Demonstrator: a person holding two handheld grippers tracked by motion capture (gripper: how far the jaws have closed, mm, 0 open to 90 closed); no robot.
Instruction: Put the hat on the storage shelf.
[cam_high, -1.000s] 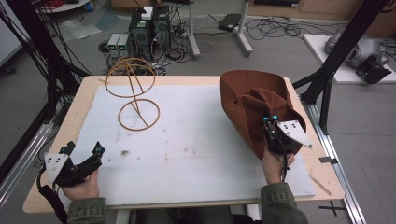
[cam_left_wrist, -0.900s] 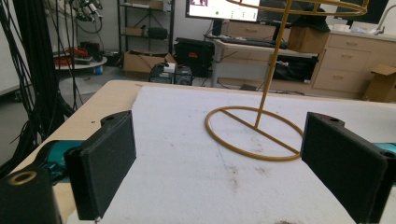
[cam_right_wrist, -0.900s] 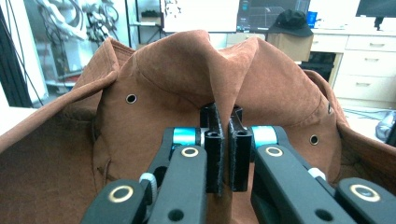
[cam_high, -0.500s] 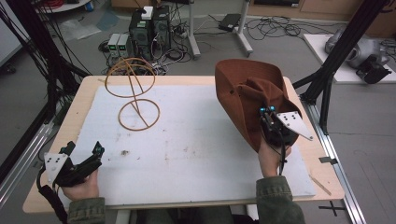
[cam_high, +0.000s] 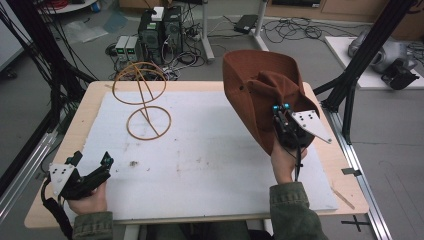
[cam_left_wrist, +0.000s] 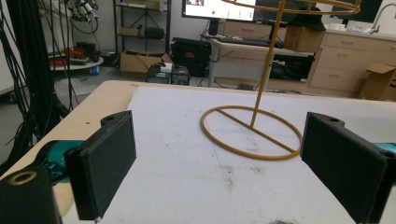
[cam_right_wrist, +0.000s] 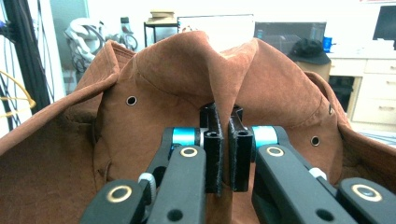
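Gripping a fold of the brown hat (cam_high: 255, 95), the right gripper (cam_high: 281, 114) has its jaws pressed together on the fabric, as the right gripper view shows: the two black pads meet with a pinch of the crown (cam_right_wrist: 223, 84) between them. In the high view the hat hangs tilted at about 2 o'clock over the counter (cam_high: 85, 115), its brim (rim side toward the middle) clear of the white mat (cam_high: 210, 160). The right hand (cam_high: 284, 162) holds the gripper from below, sleeve at 5 o'clock.

The left gripper (cam_high: 90, 161) sits at 8 o'clock near the counter's front edge, jaws spread wide with nothing between them; the left gripper view shows both pads (cam_left_wrist: 105, 163) well apart over the mat. The yellow wire hat stand (cam_high: 142, 102) stands upright at 11 o'clock, its ring base (cam_left_wrist: 252, 133) flat on the mat, well apart from the hat.
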